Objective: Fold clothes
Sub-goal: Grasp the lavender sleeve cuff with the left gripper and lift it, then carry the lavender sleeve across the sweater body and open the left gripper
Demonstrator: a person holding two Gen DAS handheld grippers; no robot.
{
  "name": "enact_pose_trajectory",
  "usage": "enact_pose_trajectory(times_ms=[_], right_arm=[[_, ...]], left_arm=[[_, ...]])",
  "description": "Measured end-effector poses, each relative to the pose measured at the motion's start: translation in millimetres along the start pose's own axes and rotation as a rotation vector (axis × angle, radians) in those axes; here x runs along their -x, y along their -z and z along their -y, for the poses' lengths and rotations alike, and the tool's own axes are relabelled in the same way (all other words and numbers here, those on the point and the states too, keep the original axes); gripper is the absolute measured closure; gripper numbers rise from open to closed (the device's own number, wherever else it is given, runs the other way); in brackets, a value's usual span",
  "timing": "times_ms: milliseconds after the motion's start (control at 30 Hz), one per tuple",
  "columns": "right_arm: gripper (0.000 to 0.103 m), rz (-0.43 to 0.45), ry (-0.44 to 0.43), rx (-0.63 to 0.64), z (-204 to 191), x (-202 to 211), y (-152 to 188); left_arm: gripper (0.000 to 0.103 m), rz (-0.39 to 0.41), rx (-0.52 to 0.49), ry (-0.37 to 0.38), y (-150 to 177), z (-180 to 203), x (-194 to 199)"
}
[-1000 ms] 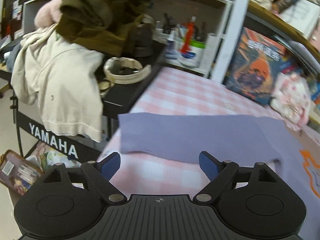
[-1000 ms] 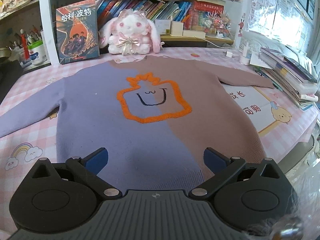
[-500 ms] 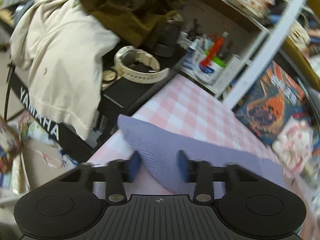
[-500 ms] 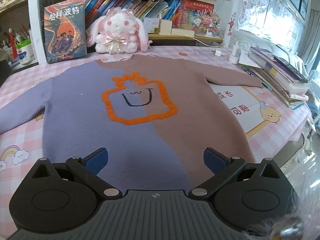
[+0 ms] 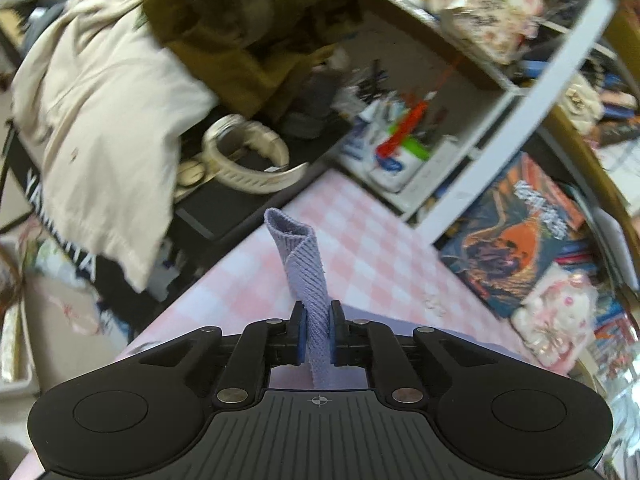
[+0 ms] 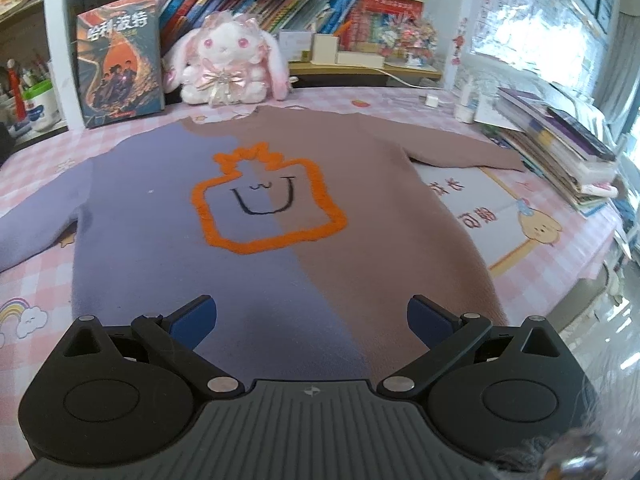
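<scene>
The left tool (image 5: 318,334) and the right tool (image 6: 312,320) are alike: a matte black ribbed housing with a small crosshair mark, two round black discs at the sides, silver rivets on angled black link arms, and blue pads (image 6: 192,320) on the fingers.

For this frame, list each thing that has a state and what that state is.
left gripper: shut on the purple sleeve cuff, cuff lifted off the table.
right gripper: open, holding nothing, above the sweater hem.
sweater: spread flat, face up, unfolded.
brown sleeve: lying out straight.
</scene>
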State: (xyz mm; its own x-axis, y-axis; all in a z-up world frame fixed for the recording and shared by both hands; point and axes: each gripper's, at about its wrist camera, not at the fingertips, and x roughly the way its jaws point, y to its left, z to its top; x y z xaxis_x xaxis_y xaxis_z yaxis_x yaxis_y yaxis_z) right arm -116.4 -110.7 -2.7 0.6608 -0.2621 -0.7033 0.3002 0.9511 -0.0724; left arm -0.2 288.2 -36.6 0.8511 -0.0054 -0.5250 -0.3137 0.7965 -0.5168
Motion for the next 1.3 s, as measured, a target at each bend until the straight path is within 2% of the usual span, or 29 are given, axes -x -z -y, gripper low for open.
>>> enact_pose_trajectory(times_ms=[133,400,600,900,1067,1300], right_arm=[[0.0,-0.004,-0.038,0.011,0,-9,-5],[0.0,-0.004,-0.149,0.071,14,-36,-21],[0.0,0.022,-0.264,0.166,46,-61,-47],[0.0,0.025,-0.41,0.233,111,-99,-85],[0.0,0.013,-0.458,0.247,140,-117,-95],[0.0,0.001,-0.488,0.231,171,-133,-103]], left_arm=[[0.095,0.028,-0.047,0.027,0,17,10],[0.095,0.108,-0.071,0.025,7,58,27],[0.095,0.17,-0.078,0.005,20,117,33],[0.095,0.225,-0.162,0.012,51,230,21],[0.095,0.209,-0.224,0.036,78,287,5],[0.095,0.156,-0.304,0.05,111,338,-13]])
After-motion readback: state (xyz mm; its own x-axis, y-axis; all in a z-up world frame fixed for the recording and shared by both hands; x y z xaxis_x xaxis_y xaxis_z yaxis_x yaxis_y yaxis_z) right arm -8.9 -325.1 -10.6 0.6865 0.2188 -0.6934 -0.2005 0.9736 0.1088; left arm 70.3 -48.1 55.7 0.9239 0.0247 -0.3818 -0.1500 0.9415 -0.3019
